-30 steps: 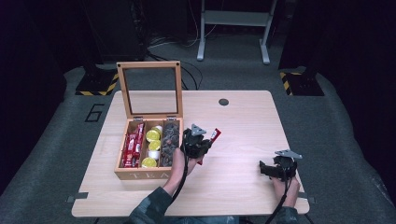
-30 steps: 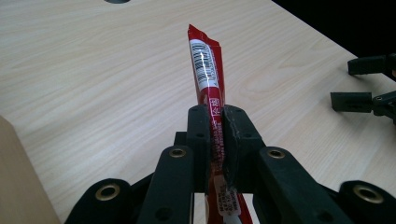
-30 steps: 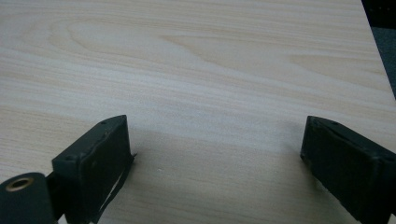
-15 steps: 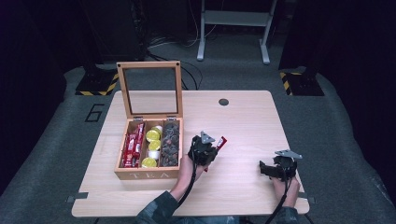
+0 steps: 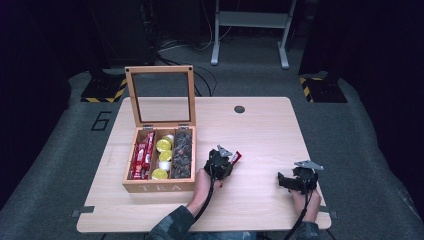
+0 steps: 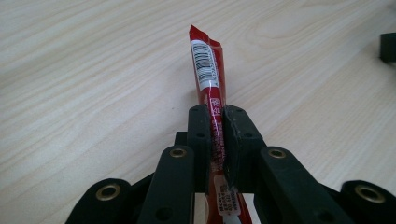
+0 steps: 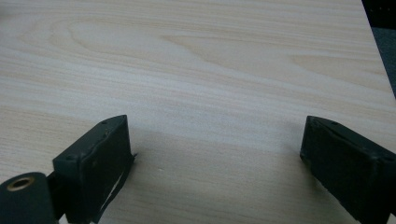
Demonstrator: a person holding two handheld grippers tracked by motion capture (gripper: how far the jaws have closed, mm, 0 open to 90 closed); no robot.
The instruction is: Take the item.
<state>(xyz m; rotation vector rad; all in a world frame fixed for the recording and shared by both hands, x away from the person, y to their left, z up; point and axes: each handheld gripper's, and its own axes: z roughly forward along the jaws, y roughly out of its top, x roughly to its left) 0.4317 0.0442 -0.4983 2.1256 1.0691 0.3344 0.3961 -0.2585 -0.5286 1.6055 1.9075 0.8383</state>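
Nearest the person, the right gripper (image 5: 282,181) sits low over the bare right part of the table (image 5: 260,135), its jaws spread wide with nothing between them, as the right gripper view confirms. Just beyond and to the left, the left gripper (image 6: 215,126) pinches a red sachet stick (image 6: 208,70) between pressed-together pads, the stick's barcoded end jutting past the fingertips over the tabletop, just right of the wooden tea box (image 5: 150,188). That box stands with its glass lid (image 5: 160,95) upright, its compartments holding more red sticks (image 5: 142,157), yellow capsules (image 5: 164,145) and dark packets (image 5: 183,152).
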